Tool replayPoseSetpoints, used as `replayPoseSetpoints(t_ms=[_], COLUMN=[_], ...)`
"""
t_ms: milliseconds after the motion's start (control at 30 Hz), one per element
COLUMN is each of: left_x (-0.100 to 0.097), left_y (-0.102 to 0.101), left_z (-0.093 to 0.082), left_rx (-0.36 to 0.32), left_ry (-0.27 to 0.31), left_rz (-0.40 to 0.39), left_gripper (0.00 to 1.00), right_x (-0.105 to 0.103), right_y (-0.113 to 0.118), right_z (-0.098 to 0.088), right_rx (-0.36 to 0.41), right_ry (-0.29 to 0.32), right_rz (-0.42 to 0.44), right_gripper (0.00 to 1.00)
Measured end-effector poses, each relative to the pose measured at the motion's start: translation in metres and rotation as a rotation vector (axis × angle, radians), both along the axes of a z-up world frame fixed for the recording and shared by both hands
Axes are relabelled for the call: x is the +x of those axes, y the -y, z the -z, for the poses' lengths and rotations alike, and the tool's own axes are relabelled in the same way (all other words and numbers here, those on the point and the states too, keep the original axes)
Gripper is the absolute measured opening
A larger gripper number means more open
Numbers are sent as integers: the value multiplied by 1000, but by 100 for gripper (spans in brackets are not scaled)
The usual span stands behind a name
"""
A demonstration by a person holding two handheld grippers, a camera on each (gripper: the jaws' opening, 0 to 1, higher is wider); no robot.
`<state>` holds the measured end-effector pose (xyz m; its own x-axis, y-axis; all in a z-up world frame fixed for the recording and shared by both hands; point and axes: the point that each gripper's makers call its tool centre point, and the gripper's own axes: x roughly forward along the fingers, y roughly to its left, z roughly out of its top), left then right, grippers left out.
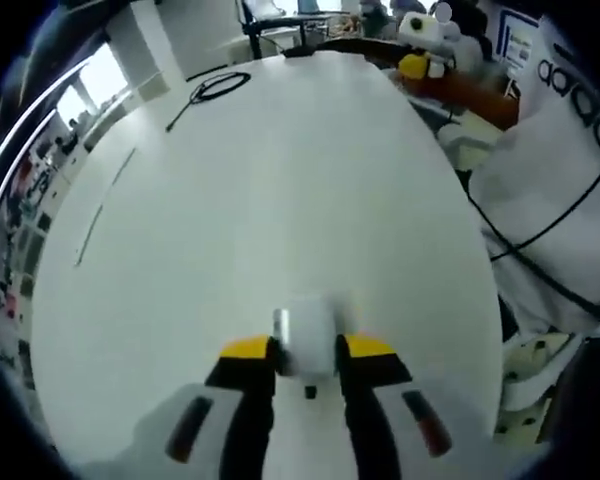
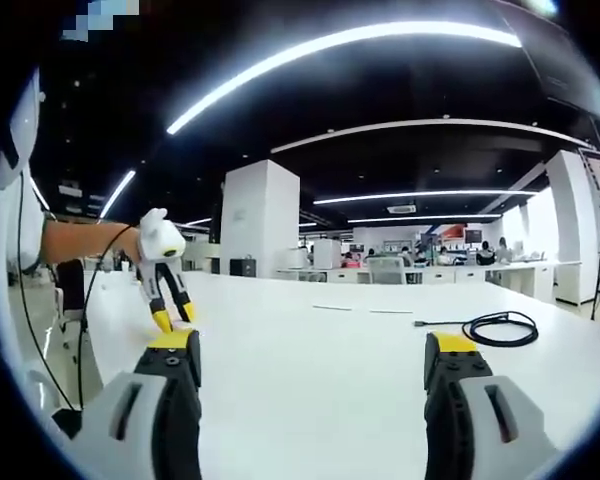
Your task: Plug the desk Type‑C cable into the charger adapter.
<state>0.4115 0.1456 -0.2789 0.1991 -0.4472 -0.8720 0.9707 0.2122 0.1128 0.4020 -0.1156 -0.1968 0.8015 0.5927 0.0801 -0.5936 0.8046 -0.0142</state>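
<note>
My left gripper (image 1: 308,372) clamps the white adapter (image 1: 307,338) above the table (image 1: 280,200) | my right gripper (image 2: 315,352) jaws wide apart | coiled cable (image 2: 498,328) lies near the table's far edge.

Dark rounded letters run along the white sleeve (image 1: 570,130) at the right edge of the left gripper view, cut off by the frame and too partial to make out as a word. Nothing else carries writing that can be read.
</note>
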Motion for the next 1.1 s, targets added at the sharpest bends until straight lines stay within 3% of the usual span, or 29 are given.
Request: replayPoseSetpoints(t_ms=[467, 667, 800, 900, 1100], left_x=[-5, -7, -10, -16, -10], left_y=[2, 3, 3, 8, 4], left_z=[1, 1, 0, -7, -15], left_rx=[12, -12, -61, -146, -245], left_ry=[9, -5, -31, -67, -61], left_rz=[36, 29, 27, -23, -71], left_gripper=[25, 27, 33, 38, 40], right_x=[1, 0, 1, 1, 1], right_y=[0, -1, -2, -2, -6], right_z=[3, 5, 7, 7, 11], right_rx=[4, 3, 3, 4, 1], right_ry=[-6, -9, -13, -13, -25], right_rz=[-8, -13, -13, -14, -24], right_gripper=[94, 94, 94, 93, 93])
